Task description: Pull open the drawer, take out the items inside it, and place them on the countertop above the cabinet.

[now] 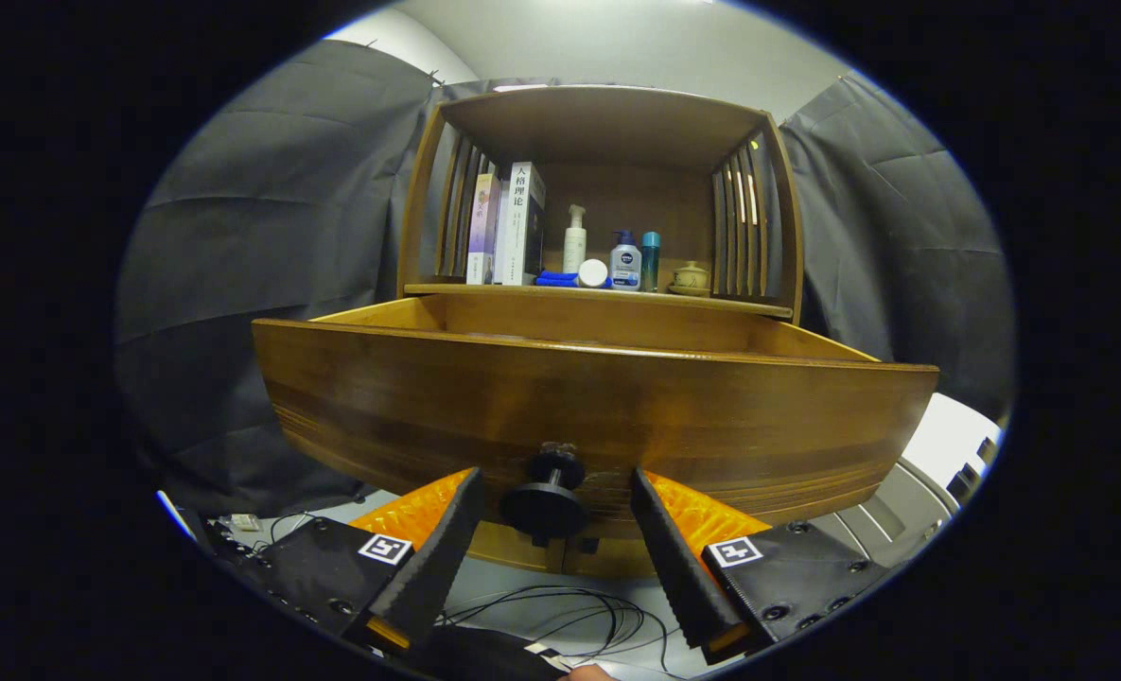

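Dim booth, soft overhead light, strong fisheye bending, sharp focus

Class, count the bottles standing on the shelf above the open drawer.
3: a white bottle nearest the books, a pump bottle beside it, a teal bottle next. Others may hide behind them.

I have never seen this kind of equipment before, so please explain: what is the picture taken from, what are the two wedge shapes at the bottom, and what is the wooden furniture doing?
The camera rides on a hand-held gripper and looks forward along its two fingers, which are the wedge shapes. They stand open on either side of the round drawer knob and hold nothing. The wide wooden front is the drawer, already pulled out toward the camera; its inside is hidden from here. On the countertop above stand books, a white pump bottle, a blue-capped bottle, a teal bottle and a small teapot. Cables lie below.
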`<state>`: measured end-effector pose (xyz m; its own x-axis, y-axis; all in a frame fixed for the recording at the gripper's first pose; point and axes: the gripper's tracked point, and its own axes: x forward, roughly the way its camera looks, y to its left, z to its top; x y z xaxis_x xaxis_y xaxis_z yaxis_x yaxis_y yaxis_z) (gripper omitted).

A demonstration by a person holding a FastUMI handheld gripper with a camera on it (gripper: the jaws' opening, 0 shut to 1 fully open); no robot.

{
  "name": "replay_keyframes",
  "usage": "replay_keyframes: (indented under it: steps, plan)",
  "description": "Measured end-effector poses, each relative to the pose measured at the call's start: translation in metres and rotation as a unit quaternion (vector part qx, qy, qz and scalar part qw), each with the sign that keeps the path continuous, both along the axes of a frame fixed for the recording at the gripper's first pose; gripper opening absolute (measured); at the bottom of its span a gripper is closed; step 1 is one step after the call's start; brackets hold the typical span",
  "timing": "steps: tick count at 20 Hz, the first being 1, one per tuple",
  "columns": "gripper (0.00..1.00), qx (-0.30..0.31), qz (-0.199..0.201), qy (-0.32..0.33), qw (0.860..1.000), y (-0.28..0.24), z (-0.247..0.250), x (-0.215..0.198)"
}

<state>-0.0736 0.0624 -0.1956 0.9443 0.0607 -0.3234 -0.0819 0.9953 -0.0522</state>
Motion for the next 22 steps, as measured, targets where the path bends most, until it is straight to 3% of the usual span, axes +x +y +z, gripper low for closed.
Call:
replay_keyframes:
  steps: [4, 7, 22]
  plan:
    - [0.97, 0.019, -0.026, 0.003, 0.999, -0.007, 0.002, 0.011]
    - [0.97, -0.004, -0.025, -0.004, 1.0, -0.007, 0.001, 0.012]
    - [0.98, 0.012, -0.041, -0.016, 0.999, -0.007, 0.004, 0.039]
